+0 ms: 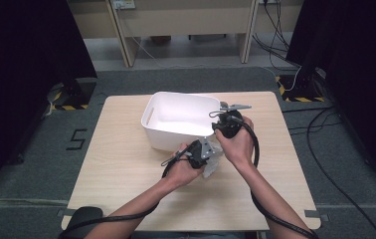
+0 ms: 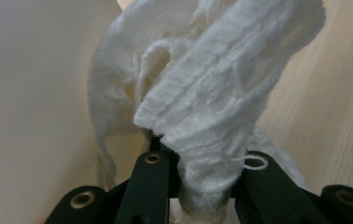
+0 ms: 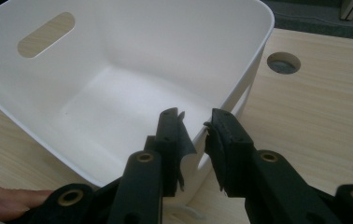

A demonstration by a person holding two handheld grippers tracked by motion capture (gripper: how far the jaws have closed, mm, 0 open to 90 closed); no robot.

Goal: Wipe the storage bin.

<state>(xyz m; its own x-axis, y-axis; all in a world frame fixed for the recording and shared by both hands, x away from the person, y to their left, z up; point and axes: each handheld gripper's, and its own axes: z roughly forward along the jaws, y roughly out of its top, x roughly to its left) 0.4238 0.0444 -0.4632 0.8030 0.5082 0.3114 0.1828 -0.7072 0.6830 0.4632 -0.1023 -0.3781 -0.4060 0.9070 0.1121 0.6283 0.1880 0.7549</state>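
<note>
Forearms come in low from the bottom of the high view, and I've got a gripper in each hand, both working at the near right corner of the white bin (image 1: 152, 118). On my left gripper (image 2: 198, 184) the jaws are pinched in tight on a bunched white knit cloth (image 2: 202, 98); the fabric bulges up out of the clamp and flops forward, ribbed edge showing. From above, that cloth (image 1: 212, 167) sits low at the counter (image 1: 126, 174), just outside the bin's near wall, with the left gripper (image 1: 196, 153) right on it.

Over on my right gripper (image 3: 194, 140), the jaws stand a little apart, straddling the bin's rim (image 3: 198, 161) at that corner; whether the pads actually press the plastic, I can't tell. From above, the right gripper (image 1: 228, 124) sits at the bin's right side.

So, where are we? My read: the cloth is picked up and secured, the bin (image 3: 118, 93) is empty inside, and it looks steadied for loading. What's left is lifting the cloth over the wall, dropping it in, and letting go.
</note>
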